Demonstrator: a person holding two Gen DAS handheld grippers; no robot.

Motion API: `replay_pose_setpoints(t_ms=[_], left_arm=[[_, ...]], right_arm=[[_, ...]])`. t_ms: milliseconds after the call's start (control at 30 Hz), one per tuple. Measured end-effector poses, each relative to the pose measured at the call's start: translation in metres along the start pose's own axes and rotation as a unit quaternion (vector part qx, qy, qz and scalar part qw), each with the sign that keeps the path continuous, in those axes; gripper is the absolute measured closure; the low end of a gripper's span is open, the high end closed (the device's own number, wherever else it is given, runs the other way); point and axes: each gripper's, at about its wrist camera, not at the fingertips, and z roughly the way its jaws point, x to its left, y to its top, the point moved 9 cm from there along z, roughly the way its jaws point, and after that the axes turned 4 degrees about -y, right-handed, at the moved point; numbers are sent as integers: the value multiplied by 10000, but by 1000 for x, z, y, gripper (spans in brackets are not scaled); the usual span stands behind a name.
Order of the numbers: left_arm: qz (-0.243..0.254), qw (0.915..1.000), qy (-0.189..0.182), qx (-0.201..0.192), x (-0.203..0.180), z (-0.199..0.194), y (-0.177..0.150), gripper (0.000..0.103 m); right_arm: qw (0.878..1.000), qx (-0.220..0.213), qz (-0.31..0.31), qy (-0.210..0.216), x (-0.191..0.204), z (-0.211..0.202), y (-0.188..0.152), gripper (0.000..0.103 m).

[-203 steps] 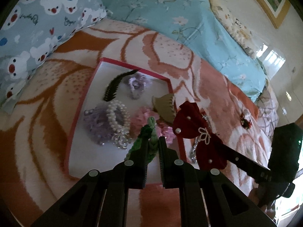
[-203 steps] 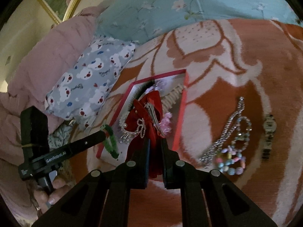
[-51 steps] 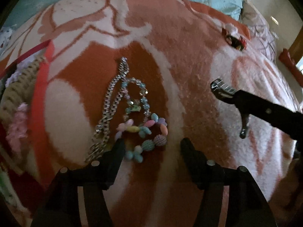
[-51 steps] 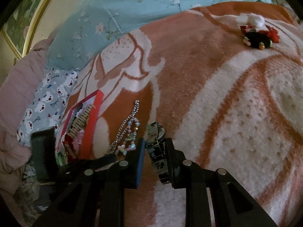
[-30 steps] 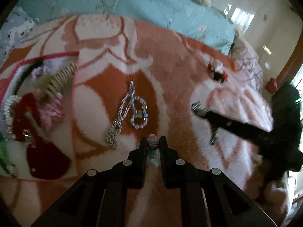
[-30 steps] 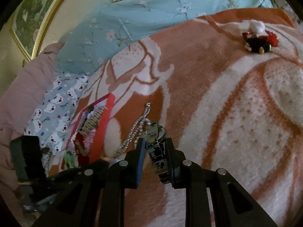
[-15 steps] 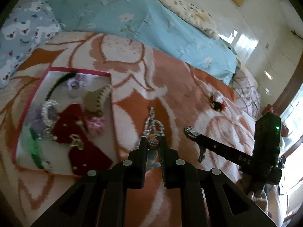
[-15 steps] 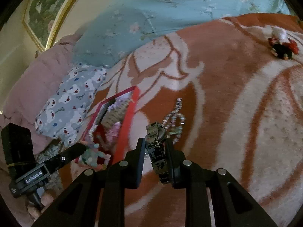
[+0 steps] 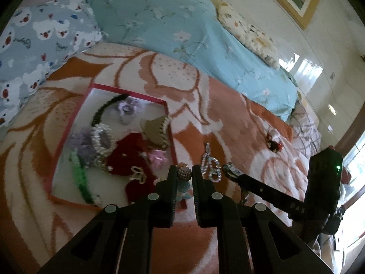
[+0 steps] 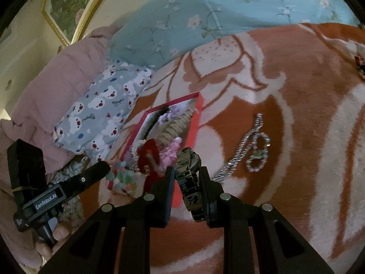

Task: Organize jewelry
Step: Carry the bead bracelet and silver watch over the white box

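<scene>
We see the pastel bead bracelet (image 9: pixel 184 178) clamped in the jaws of the left gripper (image 9: pixel 184 175) and the dark-banded wristwatch (image 10: pixel 189 173) clamped in the jaws of the right gripper (image 10: pixel 186 178). Both pieces, picked off the bed blanket (image 9: pixel 228 118) within the last two seconds, now hang at the near right corner of the red-rimmed tray (image 9: pixel 127 90), which already holds a red bow (image 9: pixel 130 153), a pearl bracelet (image 9: pixel 102 139) and hair ornaments. We judge that release into the tray comes next. The silver chain (image 10: pixel 241 150) and crystal bracelet (image 10: pixel 259 153) remain on the blanket, as does a small red ornament (image 9: pixel 273 140) farther off.
</scene>
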Motion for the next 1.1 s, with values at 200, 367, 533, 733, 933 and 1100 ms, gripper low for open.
replay_pose_setpoints(t_ms=[200,367,533,733,933,1100], left_arm=[[-208,9996,134,-111,25,-14,3,92],[-377,9989,238,-173,44,-22,3,92],[-557,9978,302,-212,61,-26,2,92],[-748,9965,328,-188,80,-20,3,92],[-997,9939,473,-57,103,-2,-3,92],[-1148,9913,649,29,118,8,-8,92]], right_arm=[[9997,101,-195,116,26,15,-6,82],[9991,149,-332,238,48,28,-9,82],[9983,171,-445,346,66,40,-9,82],[9972,198,-578,438,82,56,-13,82],[9964,305,-702,357,84,78,-20,82],[9960,453,-744,188,77,95,-29,82]])
